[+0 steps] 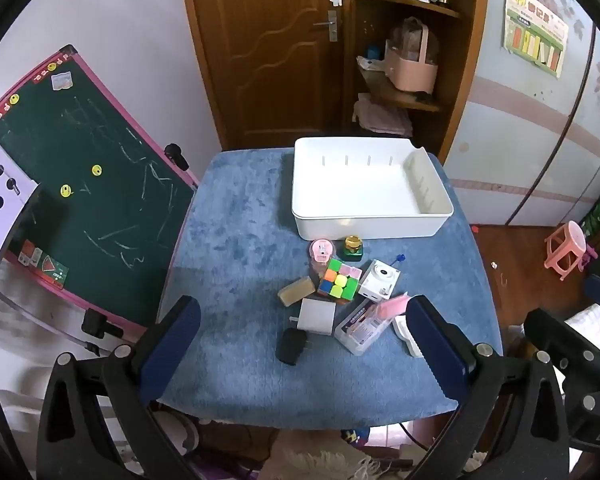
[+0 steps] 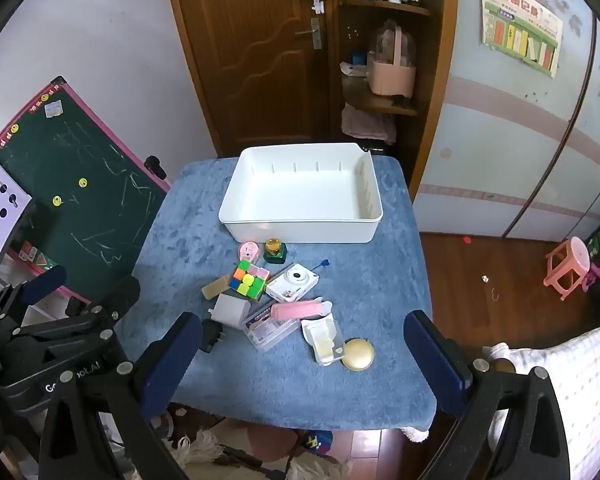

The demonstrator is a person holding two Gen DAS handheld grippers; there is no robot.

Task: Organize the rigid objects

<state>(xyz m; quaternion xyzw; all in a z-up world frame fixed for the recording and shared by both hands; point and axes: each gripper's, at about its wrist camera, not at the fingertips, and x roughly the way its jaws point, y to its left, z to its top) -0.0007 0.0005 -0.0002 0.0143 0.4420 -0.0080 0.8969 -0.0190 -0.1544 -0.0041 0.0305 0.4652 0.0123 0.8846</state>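
Observation:
An empty white bin (image 1: 370, 224) (image 2: 300, 232) stands at the far side of the blue-covered table (image 1: 236, 240) (image 2: 380, 280). In front of it lies a cluster: a colourful puzzle cube (image 1: 338, 282) (image 2: 250, 278), a white toy camera (image 1: 380, 280) (image 2: 294, 282), a white charger (image 1: 318, 316) (image 2: 230, 308), a black plug (image 1: 292, 346) (image 2: 210, 336), a clear case with a pink item (image 1: 364, 326) (image 2: 276, 322), and a gold round compact (image 2: 358, 354). My left gripper (image 1: 306, 344) and right gripper (image 2: 304, 354) both hang open above the near edge, holding nothing.
A green chalkboard (image 1: 84, 184) (image 2: 76, 196) leans left of the table. A wooden door and shelves stand behind it. A pink stool (image 1: 566, 248) (image 2: 568, 266) sits on the wooden floor at right. The left gripper's body (image 2: 60, 344) shows in the right wrist view.

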